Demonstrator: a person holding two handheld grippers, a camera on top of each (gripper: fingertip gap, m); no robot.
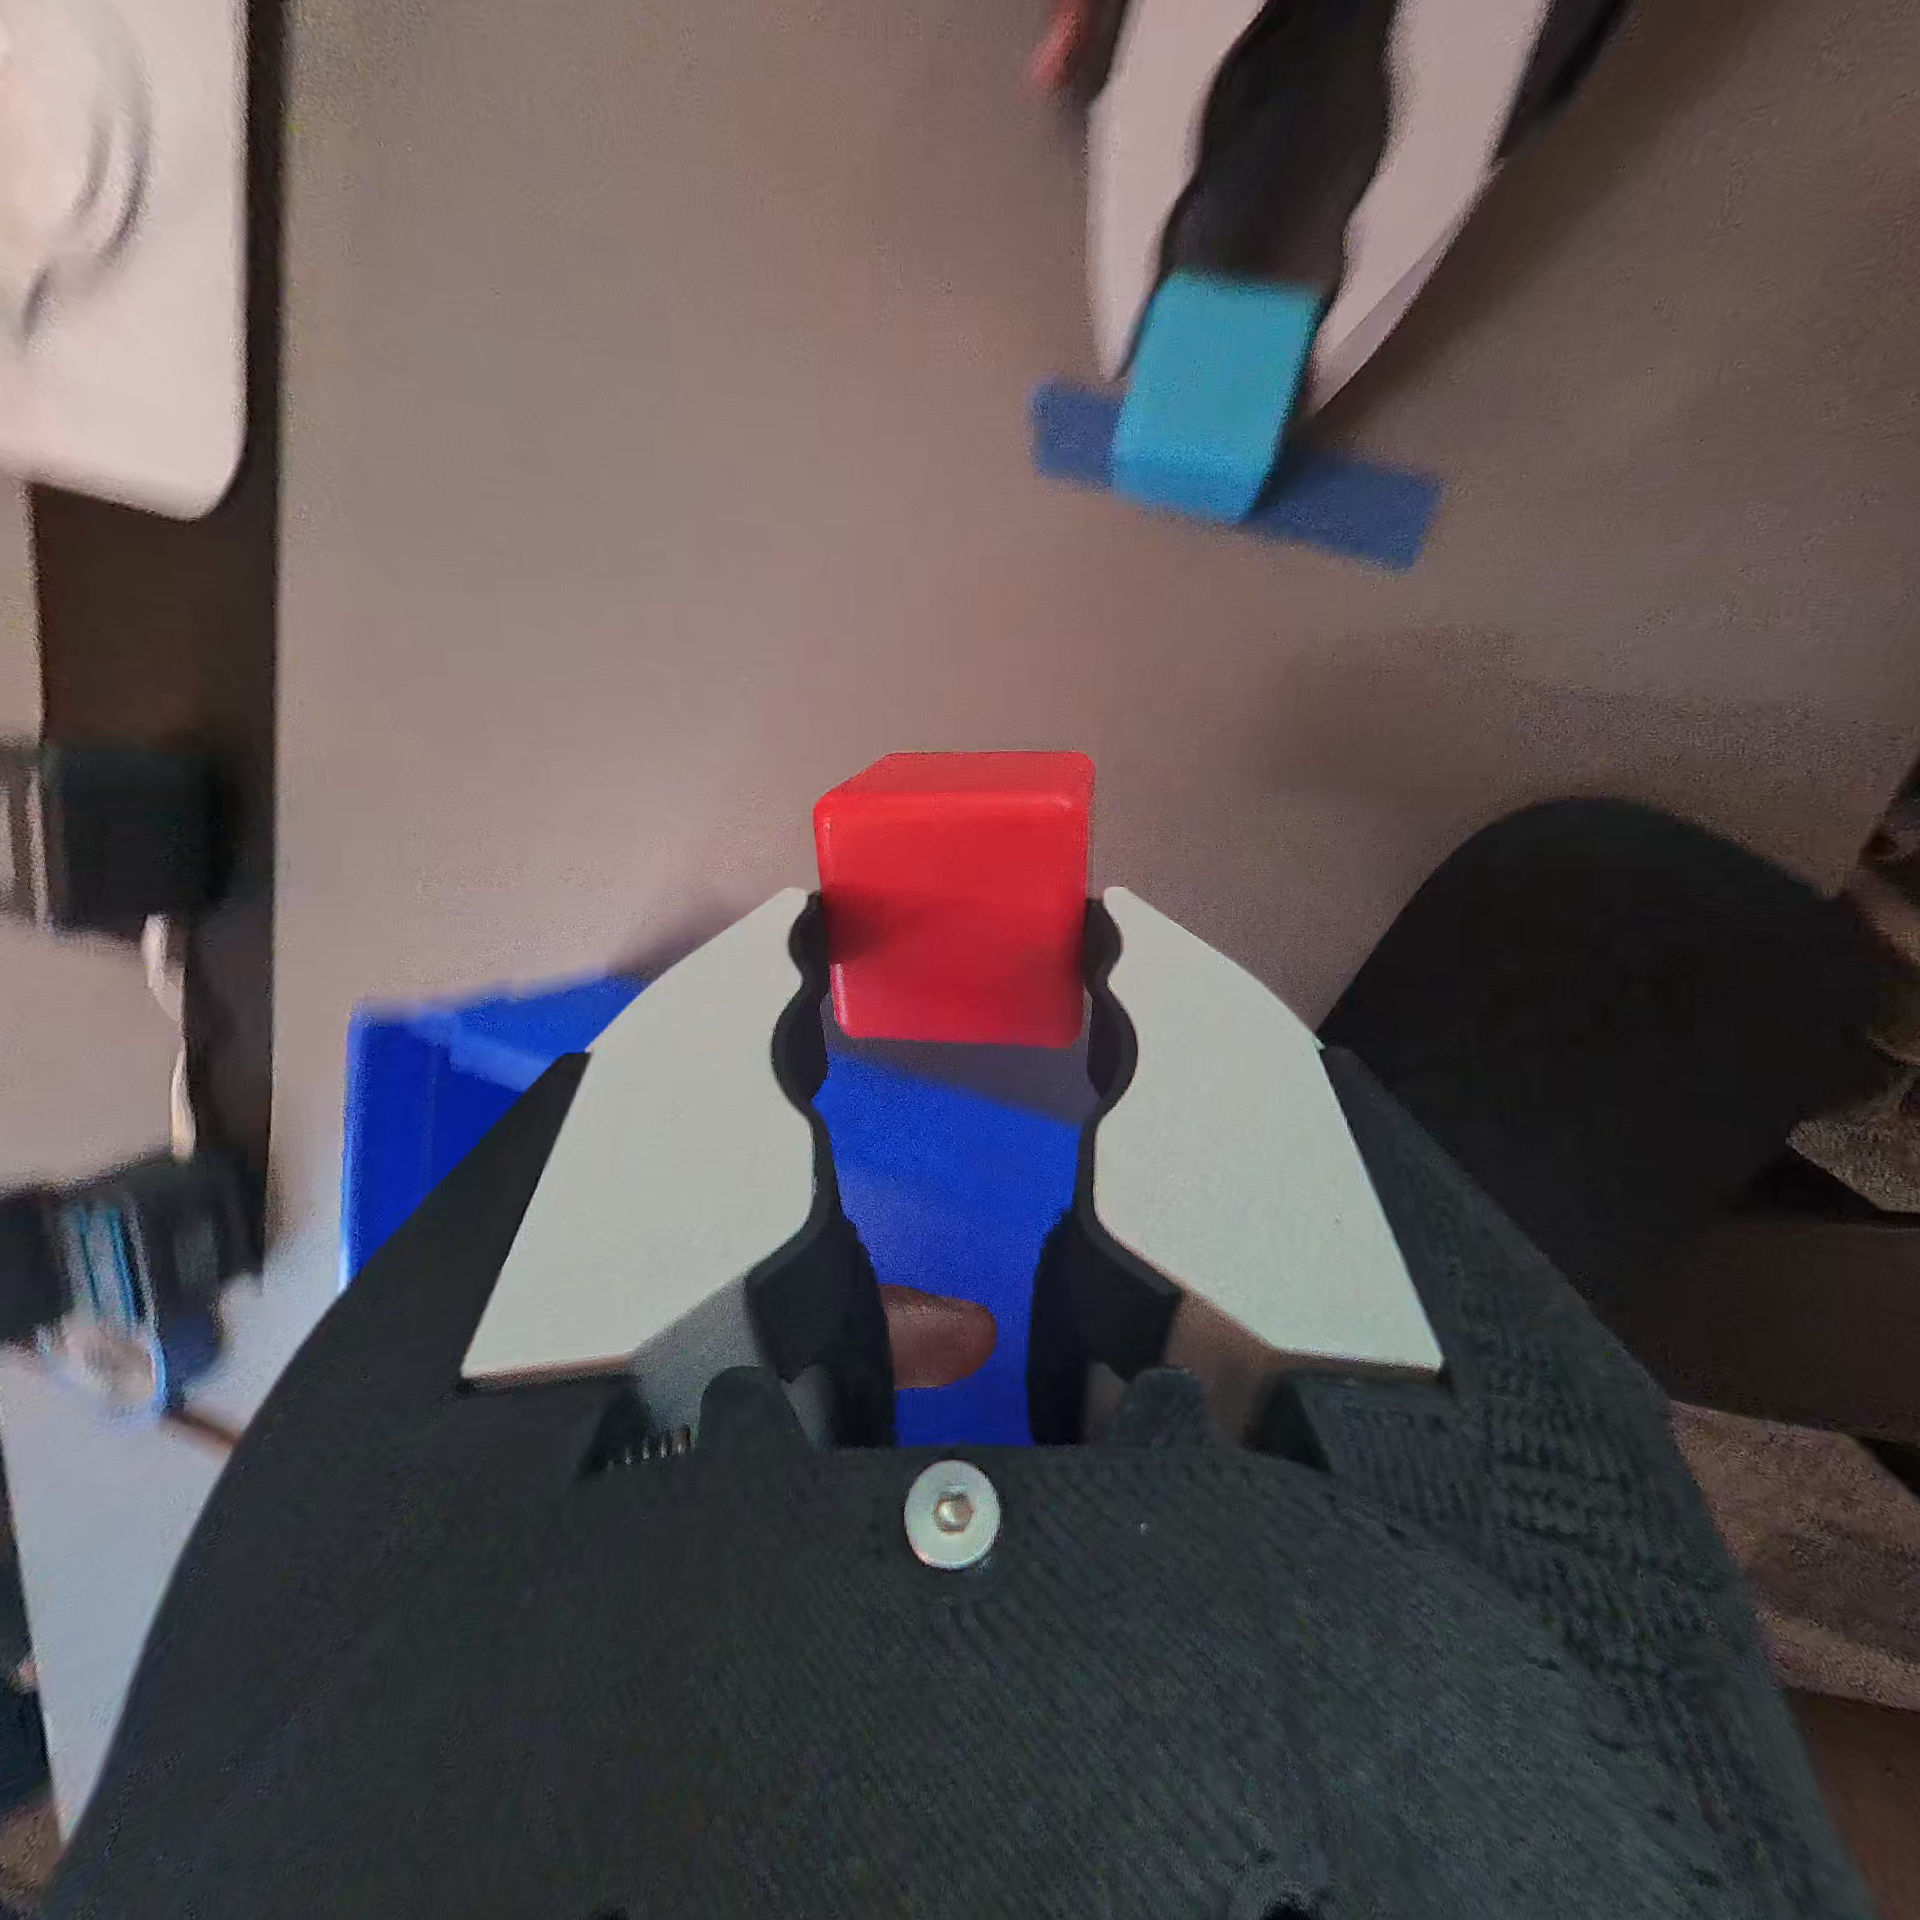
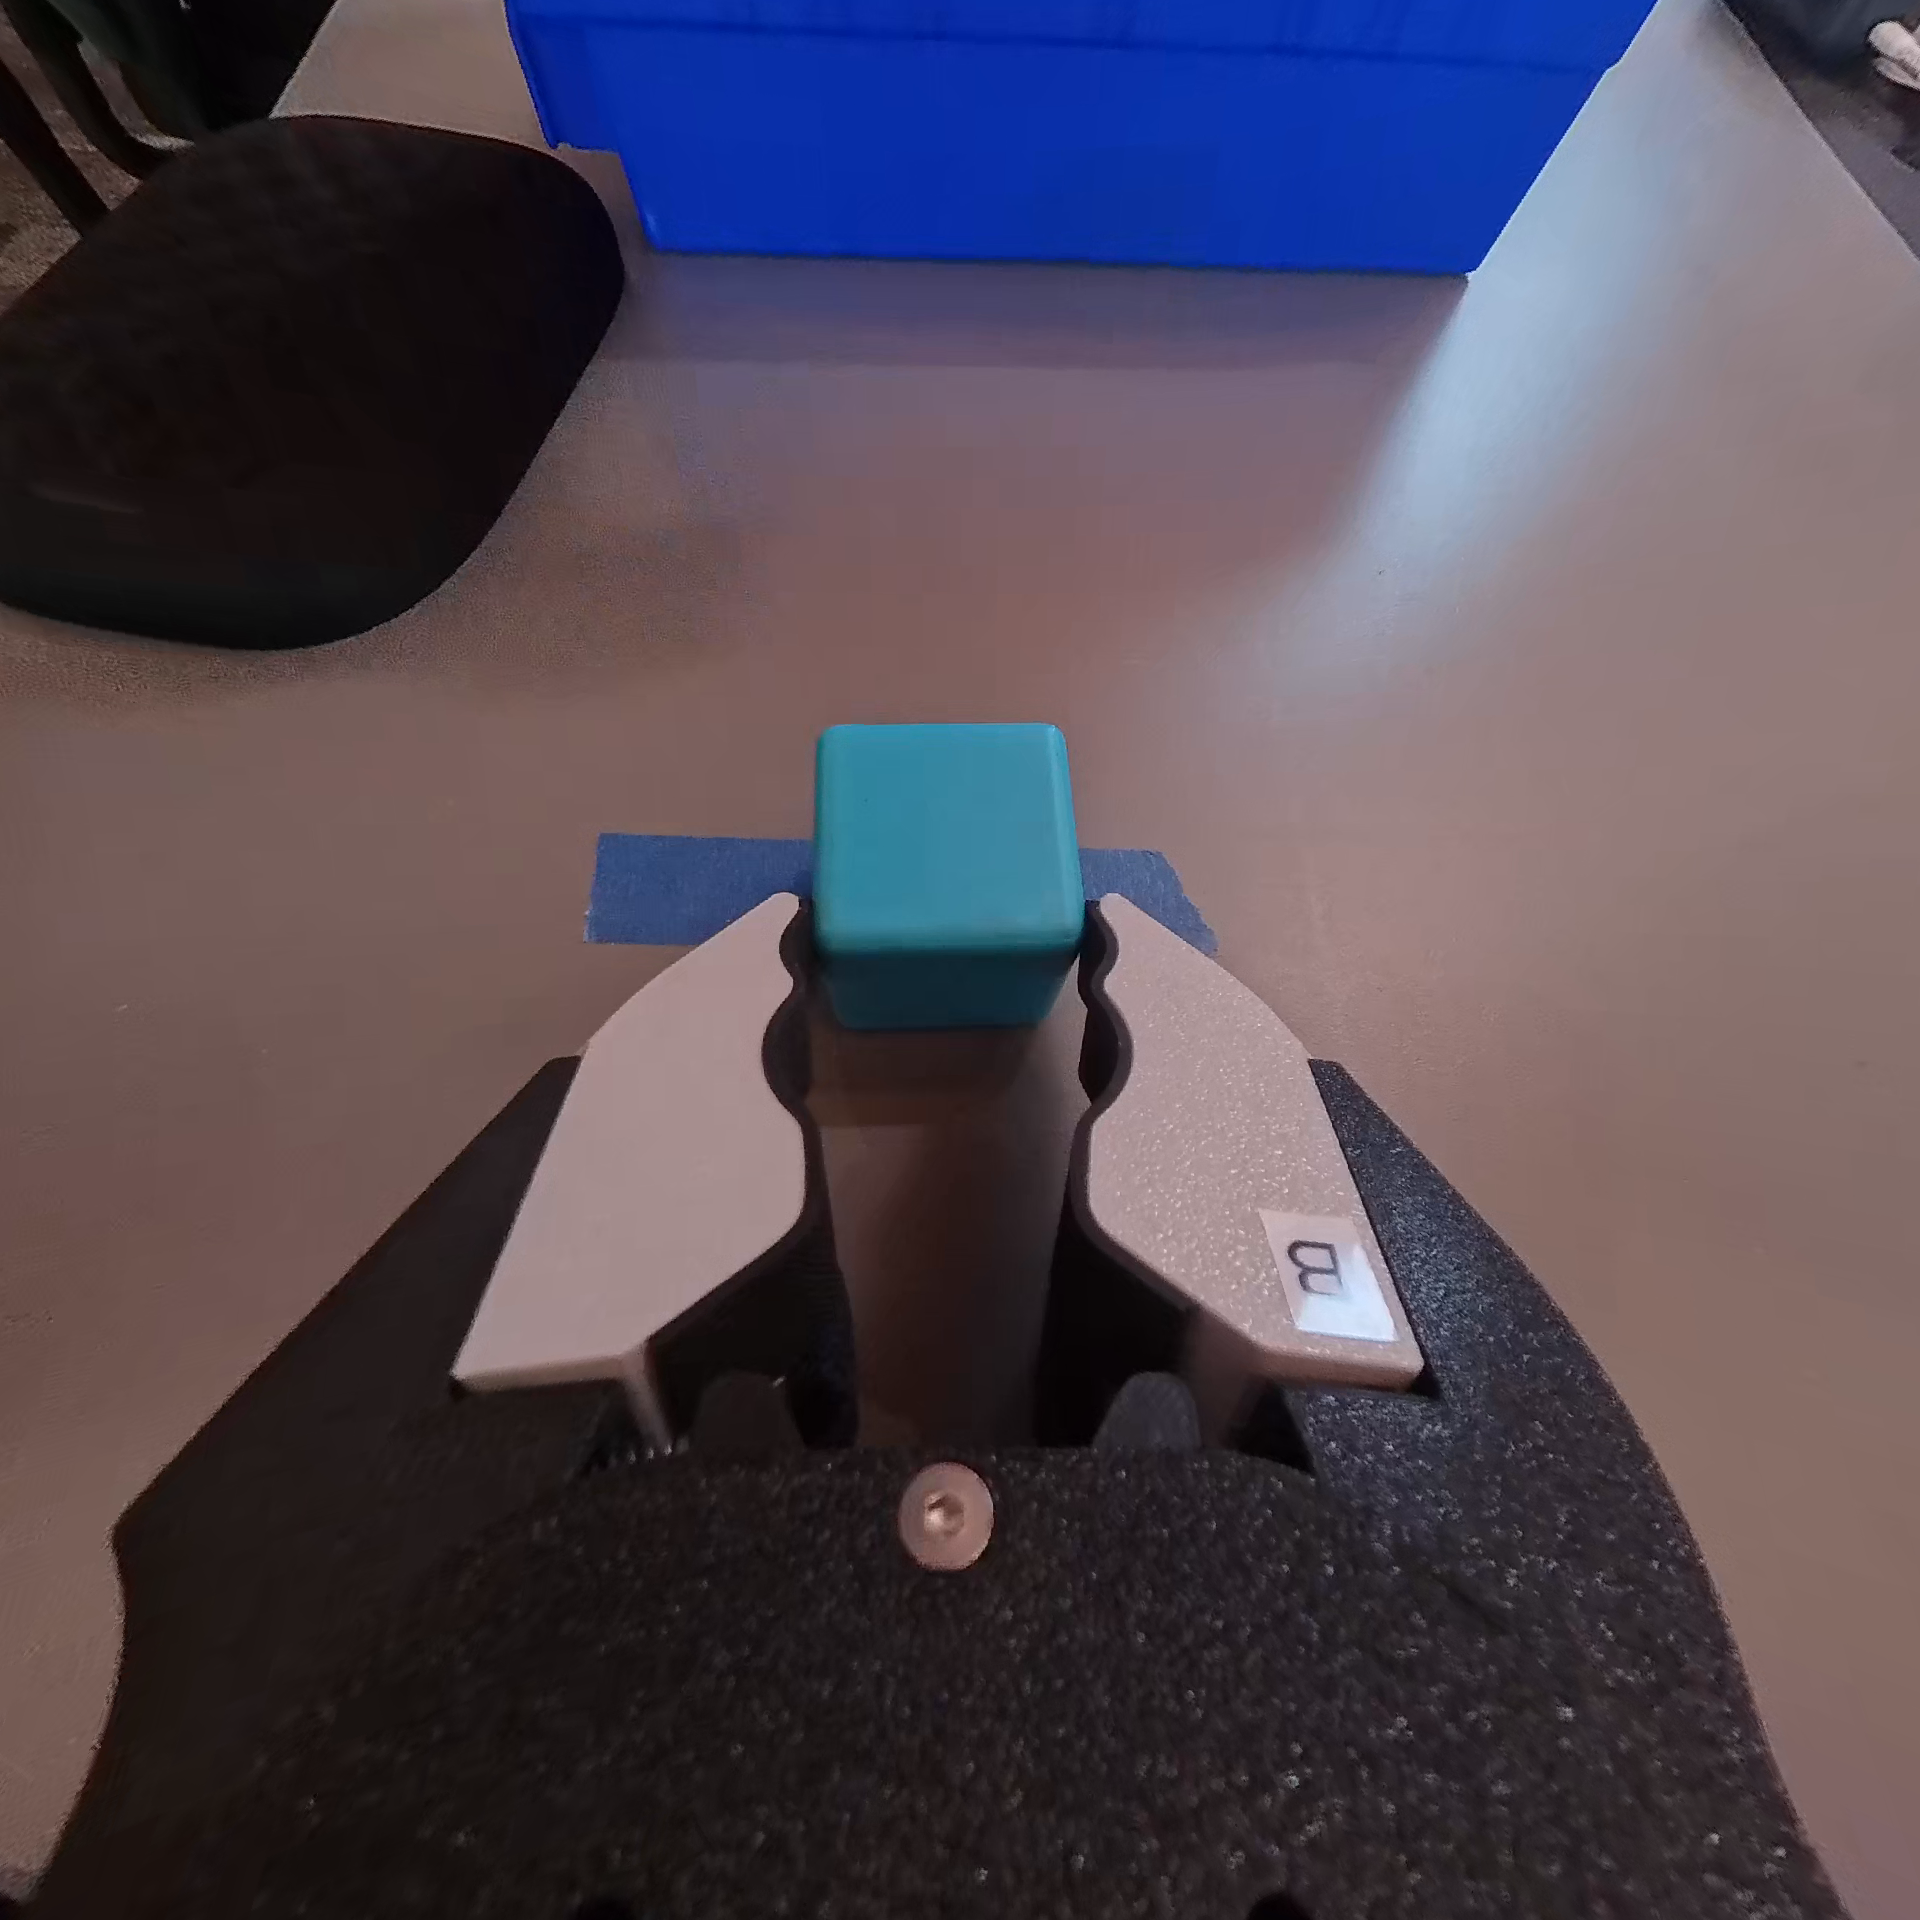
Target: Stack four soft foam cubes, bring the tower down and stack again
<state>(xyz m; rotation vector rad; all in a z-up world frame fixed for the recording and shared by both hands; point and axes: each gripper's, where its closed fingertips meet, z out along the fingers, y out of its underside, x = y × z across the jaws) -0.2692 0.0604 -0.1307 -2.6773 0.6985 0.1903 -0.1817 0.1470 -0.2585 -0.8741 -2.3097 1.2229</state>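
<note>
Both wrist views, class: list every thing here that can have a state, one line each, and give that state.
Left tool: shut on the red foam cube.
Red foam cube: held off the table, over the blue plastic bin.
Right tool: shut on the teal foam cube.
Teal foam cube: gripped, at the strip of blue tape on the table; whether it touches, unclear.
Tower: not yet begun; no cube stacked.

Red foam cube (image 1: pixel 956 899) w/ rounded edges sits pinched at its sides, held up off the surface. Teal cube (image 2: pixel 943 868), same shape, upright on a blue tape strip (image 2: pixel 686 883), sides squeezed too.
</note>
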